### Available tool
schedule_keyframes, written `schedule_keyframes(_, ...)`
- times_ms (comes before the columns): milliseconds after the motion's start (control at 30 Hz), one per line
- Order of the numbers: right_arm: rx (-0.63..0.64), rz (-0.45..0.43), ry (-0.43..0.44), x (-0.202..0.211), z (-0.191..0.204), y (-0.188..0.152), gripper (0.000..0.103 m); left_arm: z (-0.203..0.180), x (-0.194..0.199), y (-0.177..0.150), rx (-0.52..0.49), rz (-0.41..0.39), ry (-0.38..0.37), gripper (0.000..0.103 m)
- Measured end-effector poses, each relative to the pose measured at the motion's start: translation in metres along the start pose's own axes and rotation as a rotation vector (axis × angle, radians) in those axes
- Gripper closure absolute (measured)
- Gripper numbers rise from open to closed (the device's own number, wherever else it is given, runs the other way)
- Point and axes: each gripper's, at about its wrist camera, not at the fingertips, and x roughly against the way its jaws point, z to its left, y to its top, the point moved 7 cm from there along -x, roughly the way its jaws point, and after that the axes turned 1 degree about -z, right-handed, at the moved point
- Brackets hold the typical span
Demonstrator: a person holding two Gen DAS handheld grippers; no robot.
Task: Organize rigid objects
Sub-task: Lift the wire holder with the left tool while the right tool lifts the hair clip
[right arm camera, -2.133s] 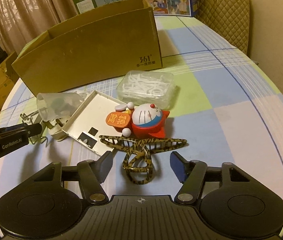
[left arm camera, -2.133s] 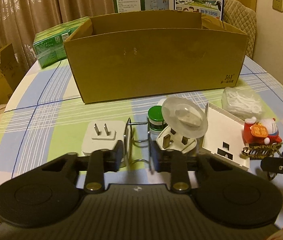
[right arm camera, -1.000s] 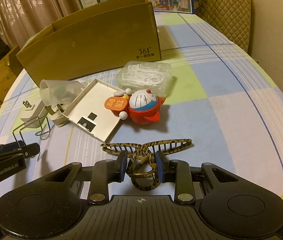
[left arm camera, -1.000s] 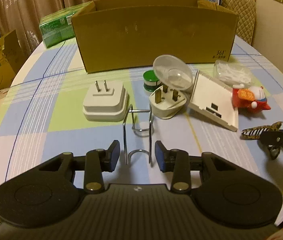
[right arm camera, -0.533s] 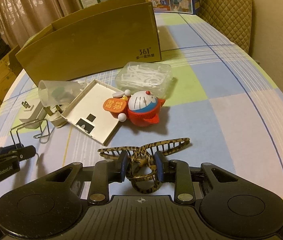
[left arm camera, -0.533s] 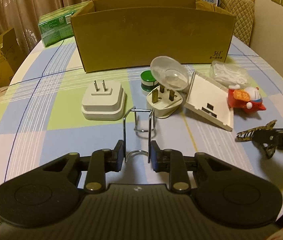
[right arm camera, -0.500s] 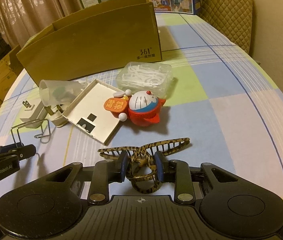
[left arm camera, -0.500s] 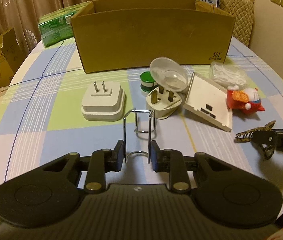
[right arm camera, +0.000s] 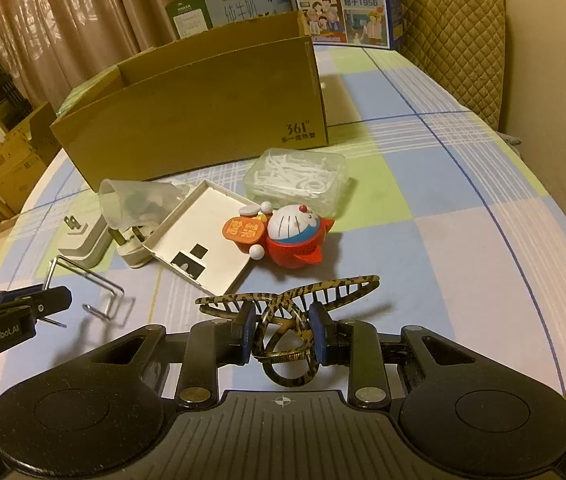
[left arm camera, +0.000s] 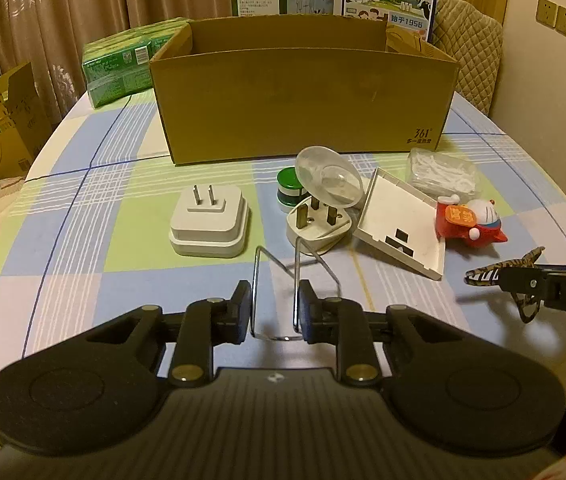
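Observation:
My left gripper (left arm camera: 275, 306) is shut on a bent metal wire holder (left arm camera: 297, 258) and holds it just above the tablecloth; in the right wrist view the wire holder (right arm camera: 99, 280) casts a shadow below it. My right gripper (right arm camera: 281, 326) is shut on a tiger-striped hair claw clip (right arm camera: 289, 296), whose teeth spread out in front of the fingers. The open brown cardboard box (left arm camera: 303, 100) stands at the back of the table, beyond both grippers.
Between grippers and box lie a white two-pin adapter (left arm camera: 209, 220), a three-pin plug (left arm camera: 317, 226) under a clear plastic cup (left arm camera: 329, 178), a green jar (left arm camera: 287, 192), a white cover plate (left arm camera: 399, 220), a red cat toy (left arm camera: 469, 222) and a floss-pick box (left arm camera: 443, 174). Cartons stand behind.
The left jaws, apart around the wire holder a second ago, have shut on it and raised it a little off the cloth. The right gripper keeps its hold on the hair clip.

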Motion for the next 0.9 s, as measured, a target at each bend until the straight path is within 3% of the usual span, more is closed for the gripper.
schedule_keyframes(233, -0.007, 0.005, 0.000, 0.001, -0.001, -0.002, 0.077, 0.005, -0.007, -0.005, 0.027, 0.032, -0.004, 0.086)
schedule_keyframes(300, -0.008, 0.005, 0.000, 0.001, -0.001, -0.002, 0.077, 0.008, -0.009, -0.007, 0.041, 0.041, 0.005, 0.075)
schedule_keyframes(367, -0.008, 0.003, -0.002, 0.000, -0.002, -0.002, 0.077, 0.010, -0.008, -0.006, 0.061, 0.037, 0.002, 0.052)
schedule_keyframes(467, -0.009, 0.004, -0.004, -0.001, -0.002, -0.002, 0.077, 0.008, -0.007, -0.005, 0.084, 0.023, 0.000, 0.032)
schedule_keyframes(533, -0.010, 0.007, -0.006, -0.002, -0.003, -0.003, 0.077, 0.006, -0.010, -0.006, 0.088, 0.024, -0.003, 0.024)
schedule_keyframes(900, -0.021, 0.015, -0.015, -0.007, -0.010, -0.004, 0.077, -0.010, -0.036, -0.004, 0.059, 0.014, 0.034, 0.024)
